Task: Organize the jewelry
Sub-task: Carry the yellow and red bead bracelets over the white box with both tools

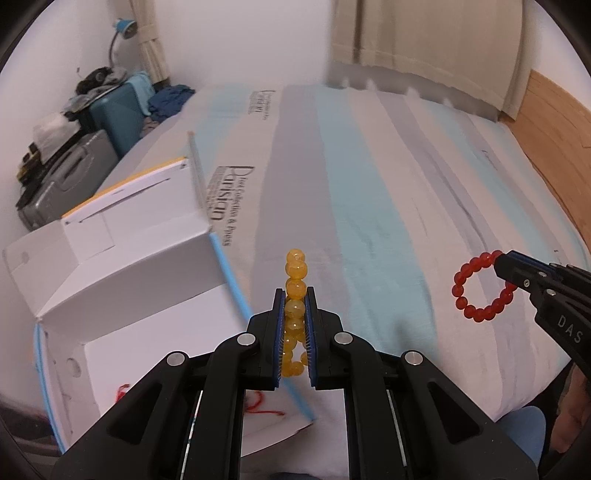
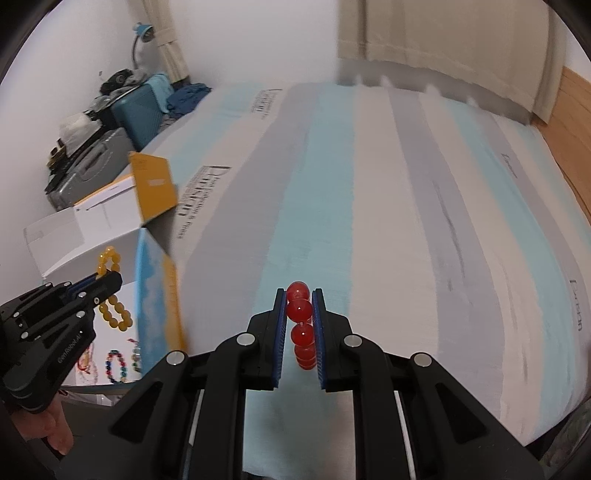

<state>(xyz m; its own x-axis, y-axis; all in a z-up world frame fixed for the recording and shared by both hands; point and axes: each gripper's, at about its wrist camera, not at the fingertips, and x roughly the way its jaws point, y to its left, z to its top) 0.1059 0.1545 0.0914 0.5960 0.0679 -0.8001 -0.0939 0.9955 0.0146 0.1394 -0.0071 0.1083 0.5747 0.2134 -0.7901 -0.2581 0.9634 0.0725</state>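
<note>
A wide bed (image 2: 369,221) fills the room, its cover striped in pale blue, grey and white with printed lettering. Beige curtains (image 2: 443,44) hang behind it and wood flooring (image 1: 554,122) shows on the far side. Suitcases (image 1: 114,118) heaped with clothes stand along the white wall under a blue lamp (image 1: 125,27).

The left gripper (image 1: 295,295) is clamped on a yellow bead bracelet (image 1: 295,271), held up beside an open white cardboard box (image 1: 122,258) resting at the bed's edge. Other beaded pieces (image 2: 116,363) lie inside it. The right gripper (image 2: 300,299) pinches a red bead bracelet (image 1: 476,291), lifted clear above the striped cover, well apart from the box.
</note>
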